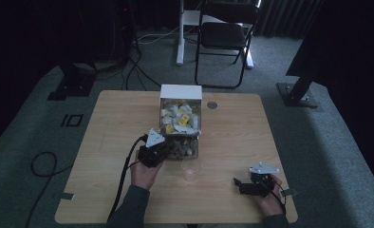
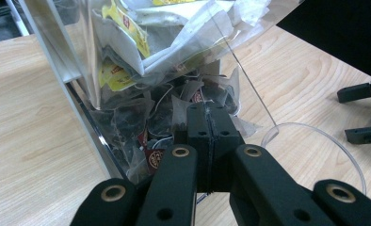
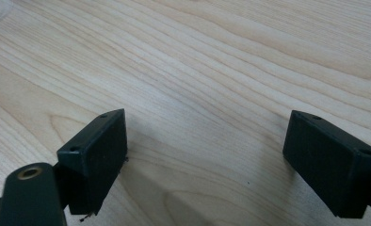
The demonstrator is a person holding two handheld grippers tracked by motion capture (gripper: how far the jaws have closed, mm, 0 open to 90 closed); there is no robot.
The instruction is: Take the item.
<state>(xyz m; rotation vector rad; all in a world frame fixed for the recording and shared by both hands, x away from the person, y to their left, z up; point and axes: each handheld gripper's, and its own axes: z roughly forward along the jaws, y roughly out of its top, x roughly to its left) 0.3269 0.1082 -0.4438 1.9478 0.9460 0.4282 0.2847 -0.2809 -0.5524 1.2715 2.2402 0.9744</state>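
Note:
A clear box (image 1: 195,124) stands mid-table. Yellow and white tea bags (image 1: 178,118) fill its upper part, dark ones (image 2: 127,127) its lower opening. My left gripper (image 1: 170,147) reaches into that lower opening. In the left gripper view its jaws (image 2: 207,115) are pressed together among the dark bags, with a thin pale edge of one tea bag (image 2: 181,110) at their tips. A clear glass cup (image 1: 191,172) stands just in front of the box, its rim (image 2: 310,126) to the right of my jaws. My right gripper (image 1: 238,186) rests open near the table's front right, over bare wood (image 3: 205,136).
The wooden table (image 1: 232,137) has a round grommet (image 1: 212,105) behind the box. A folding chair (image 1: 225,33) and stand bases (image 1: 296,92) are on the carpet beyond. The left gripper's cable (image 1: 123,175) trails off the front edge.

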